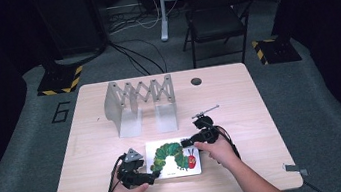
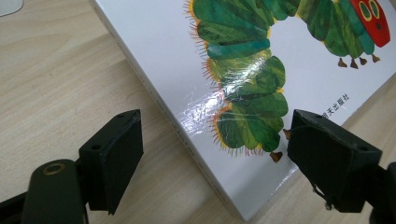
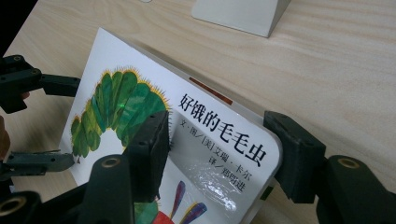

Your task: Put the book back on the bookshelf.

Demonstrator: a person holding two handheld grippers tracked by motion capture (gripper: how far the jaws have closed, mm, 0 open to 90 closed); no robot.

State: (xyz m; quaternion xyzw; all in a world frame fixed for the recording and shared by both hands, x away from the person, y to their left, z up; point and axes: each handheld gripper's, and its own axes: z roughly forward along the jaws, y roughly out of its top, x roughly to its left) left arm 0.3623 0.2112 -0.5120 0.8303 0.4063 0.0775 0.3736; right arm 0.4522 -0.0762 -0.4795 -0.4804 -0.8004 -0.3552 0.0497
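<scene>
The book lies flat on the table, near its 6 o'clock edge, cover up with a green caterpillar on white.

The left claw sits at the book's 8 o'clock corner. In the left gripper view its jaws stand wide apart: one is over bare wood beside the book's edge, the other is at the corner by the caterpillar's tail; whether that one touches the cover I cannot tell. It grips nothing.

The right claw is at the book's 1 o'clock corner. In the right gripper view its jaws are spread, one over the cover beside the title, the other just outside the rounded corner, and that corner looks raised off the wood. The jaws are not closed on it.

A grey folding rack stands at 12 o'clock from the book, well apart.
</scene>
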